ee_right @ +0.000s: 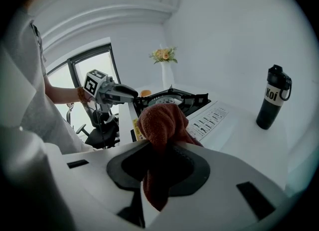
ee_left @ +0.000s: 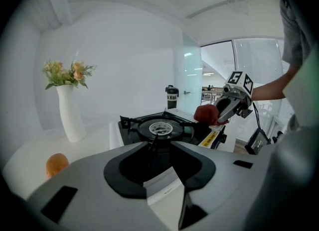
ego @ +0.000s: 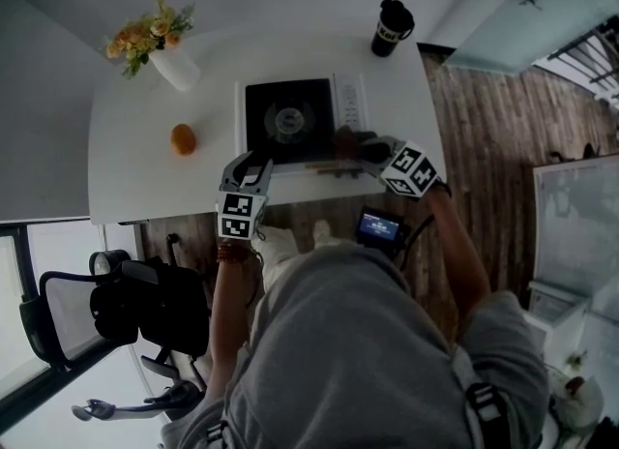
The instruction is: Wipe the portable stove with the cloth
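The portable stove (ego: pixel 288 120) is black with a round burner and a white side panel, and it sits at the front edge of the white table (ego: pixel 135 162). My right gripper (ego: pixel 366 150) is shut on a rust-red cloth (ego: pixel 346 139) at the stove's front right corner. The right gripper view shows that cloth (ee_right: pixel 162 123) bunched over the jaws in front of the stove (ee_right: pixel 172 98). My left gripper (ego: pixel 252 168) is at the stove's front left corner with its fingers apart. Contact there is hidden. The left gripper view shows the burner (ee_left: pixel 159 128) and the cloth (ee_left: pixel 205 114).
On the table are a white vase of flowers (ego: pixel 174 65) at the back left, an orange (ego: pixel 184 138) left of the stove, and a black bottle (ego: pixel 392 27) at the back right. An office chair (ego: pixel 116 307) stands on the floor at the lower left. A small lit screen (ego: pixel 379 227) hangs below the table edge.
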Motion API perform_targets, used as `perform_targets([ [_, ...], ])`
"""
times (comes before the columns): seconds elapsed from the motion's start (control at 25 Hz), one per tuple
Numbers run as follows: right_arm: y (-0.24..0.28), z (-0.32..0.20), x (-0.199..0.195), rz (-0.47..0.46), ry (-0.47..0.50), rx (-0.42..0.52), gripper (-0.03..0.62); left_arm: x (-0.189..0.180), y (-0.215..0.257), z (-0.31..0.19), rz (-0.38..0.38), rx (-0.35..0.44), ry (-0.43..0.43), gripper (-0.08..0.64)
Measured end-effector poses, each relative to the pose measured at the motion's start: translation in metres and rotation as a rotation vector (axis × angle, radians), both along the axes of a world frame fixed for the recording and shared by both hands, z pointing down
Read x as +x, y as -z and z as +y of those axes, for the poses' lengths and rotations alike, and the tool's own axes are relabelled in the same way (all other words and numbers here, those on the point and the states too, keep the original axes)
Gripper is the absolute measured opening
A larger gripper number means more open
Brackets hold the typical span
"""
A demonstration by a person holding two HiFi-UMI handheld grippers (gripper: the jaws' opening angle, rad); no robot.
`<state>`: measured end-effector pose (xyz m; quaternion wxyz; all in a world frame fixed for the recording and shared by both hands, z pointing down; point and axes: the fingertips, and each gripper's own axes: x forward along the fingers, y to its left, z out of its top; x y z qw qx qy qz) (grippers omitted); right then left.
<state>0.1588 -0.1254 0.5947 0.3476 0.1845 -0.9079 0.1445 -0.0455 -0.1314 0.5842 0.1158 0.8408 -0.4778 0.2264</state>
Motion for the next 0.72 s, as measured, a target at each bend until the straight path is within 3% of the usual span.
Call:
perform_targets([
  [0.2,0.003,0.012,0.002,-0.032,0.001,-0.009,0.089,0.001,0.000,-0.002,0.001,0.006,0.004,0.155],
  [0.4,0.014,0.020,0.002,-0.078,0.003,0.062,0.092,-0.002,-0.003,0.002,-0.002,-0.006,-0.001,0.155],
  [0.6,0.064,-0.037,0.006,-0.096,-0.050,0.242,0.097,0.000,0.000,-0.002,0.005,-0.003,-0.004,0.155],
  [0.72,0.068,-0.075,-0.010,-0.062,-0.022,0.239,0.100,0.000,-0.001,-0.003,0.006,-0.004,-0.003,0.155],
])
